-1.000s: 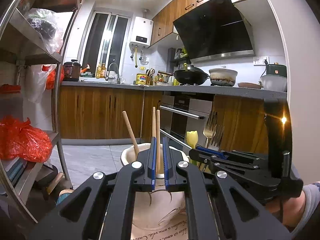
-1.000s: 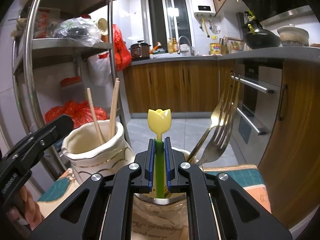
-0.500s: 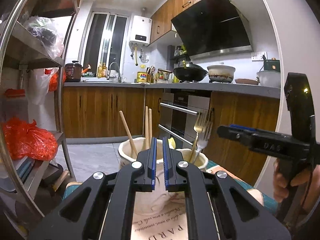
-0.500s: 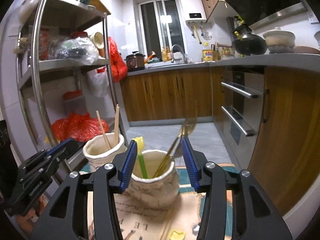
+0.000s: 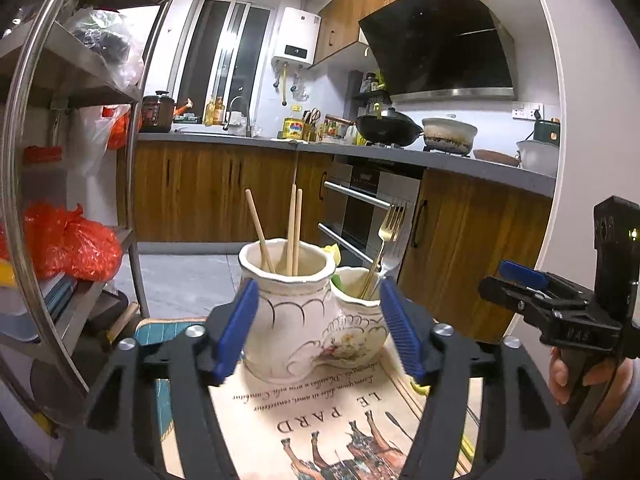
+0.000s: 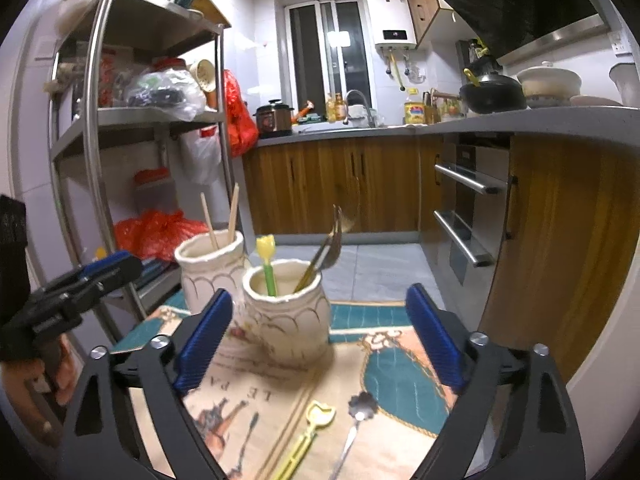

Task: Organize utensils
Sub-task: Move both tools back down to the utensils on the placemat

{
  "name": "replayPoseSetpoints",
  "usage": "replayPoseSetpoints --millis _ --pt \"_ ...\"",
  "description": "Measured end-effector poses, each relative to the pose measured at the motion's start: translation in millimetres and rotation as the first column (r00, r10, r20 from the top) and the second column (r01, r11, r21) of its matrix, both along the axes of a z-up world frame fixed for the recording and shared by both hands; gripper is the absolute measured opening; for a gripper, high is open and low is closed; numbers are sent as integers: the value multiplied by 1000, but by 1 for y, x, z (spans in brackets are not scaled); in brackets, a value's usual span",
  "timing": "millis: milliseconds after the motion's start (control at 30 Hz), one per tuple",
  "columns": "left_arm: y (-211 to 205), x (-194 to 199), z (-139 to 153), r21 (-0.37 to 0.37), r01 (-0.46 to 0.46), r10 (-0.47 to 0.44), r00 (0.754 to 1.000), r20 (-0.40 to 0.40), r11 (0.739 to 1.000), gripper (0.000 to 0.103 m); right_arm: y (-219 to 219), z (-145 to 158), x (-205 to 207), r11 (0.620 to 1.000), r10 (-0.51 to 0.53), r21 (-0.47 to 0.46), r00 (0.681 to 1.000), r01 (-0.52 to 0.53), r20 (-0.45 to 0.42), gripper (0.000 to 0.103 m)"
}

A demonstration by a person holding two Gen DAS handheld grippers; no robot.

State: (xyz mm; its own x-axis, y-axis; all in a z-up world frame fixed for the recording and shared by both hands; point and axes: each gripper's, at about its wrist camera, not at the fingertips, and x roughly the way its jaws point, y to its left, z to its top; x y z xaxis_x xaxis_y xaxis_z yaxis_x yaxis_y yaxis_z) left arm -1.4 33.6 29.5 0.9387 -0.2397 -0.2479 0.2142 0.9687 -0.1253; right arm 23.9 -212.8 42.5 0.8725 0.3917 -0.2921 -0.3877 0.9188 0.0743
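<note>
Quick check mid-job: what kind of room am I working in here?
Almost certainly a home kitchen: a black wok sits on the stove under a range hood, a built-in oven is set in wooden cabinets, and a sink faucet stands by the window.

Home kitchen: wok, oven.

Blurred forks, utensils' lower ends hidden

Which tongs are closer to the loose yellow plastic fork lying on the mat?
Right. The right tongs hang open just above and behind the yellow plastic fork; the left tongs sit open farther over, framing the chopstick jar.
</note>
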Motion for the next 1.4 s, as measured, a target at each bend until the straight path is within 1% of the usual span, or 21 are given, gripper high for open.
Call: replayPoseSetpoints --millis 67,100,167,300,567,767,967,1133,1233,1400 --pt "-3 -3 -1 8 -13 13 1000 -5 1000 83 -1 -3 -3 1000 2 -12 1000 -2 11 96" --pt "-3 -4 -1 8 -13 13 1000 -2 1000 86 -2 -4 -4 1000 -2 -23 1000 2 19 97" --pt "-5 -8 -1 8 -14 14 1000 0 1000 97 -3 -6 -7 999 -9 -43 999 10 33 98" --pt "-9 -9 -4 23 -14 15 1000 -20 1000 97 -9 -14 -6 998 -19 -64 999 20 26 98" --pt "-12 -7 -17 40 3 -1 998 -65 999 97 -21 -30 1 999 -35 -35 999 34 -27 98" --pt "-21 -5 -25 53 28 -24 996 -90 998 97 -21 -34 3 999 -32 -45 999 31 -39 98" --pt "-27 0 -32 44 53 -47 990 -133 998 97 -25 -39 11 994 -58 -95 997 52 -59 98" --pt "-32 3 -40 65 58 -46 985 -166 996 97 -30 -46 22 991 -83 -116 987 68 -136 98" --pt "-35 3 -45 72 69 -54 981 -186 995 97 -30 -51 25 992 -77 -114 980 57 -183 98" --pt "-39 1 -45 77 85 -69 979 -191 993 97 -24 -62 28 987 -71 -159 961 28 -268 98"
